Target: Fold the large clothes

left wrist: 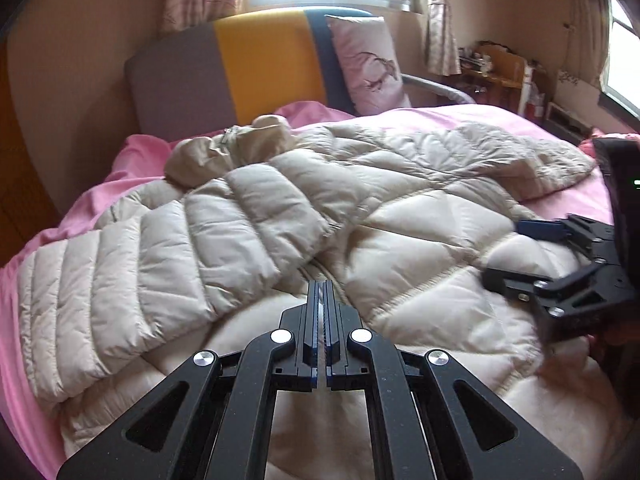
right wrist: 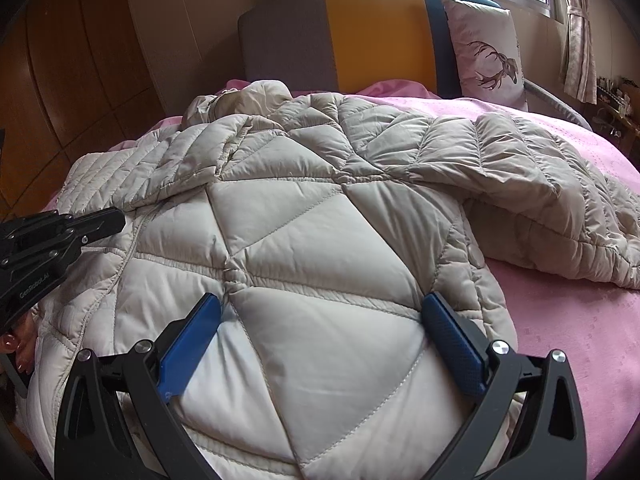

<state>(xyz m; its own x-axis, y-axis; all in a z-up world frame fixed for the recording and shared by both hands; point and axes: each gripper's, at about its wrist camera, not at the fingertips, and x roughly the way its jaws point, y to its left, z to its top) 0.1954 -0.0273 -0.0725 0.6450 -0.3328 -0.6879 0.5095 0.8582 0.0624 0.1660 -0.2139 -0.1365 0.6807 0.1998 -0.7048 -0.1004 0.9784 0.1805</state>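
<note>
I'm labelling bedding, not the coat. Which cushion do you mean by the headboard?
Start at the striped headboard behind the pink bedspread. At its blue right end, under the window, a square pale pink cushion leans upright. It alone bears a dark antlered stag print, unlike the plain quilted jacket.

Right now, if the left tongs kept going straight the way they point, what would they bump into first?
Most likely the puffy beige jacket. The shut left tongs point down at its quilted body, near the folded-in sleeve; depth is hard to judge.
</note>
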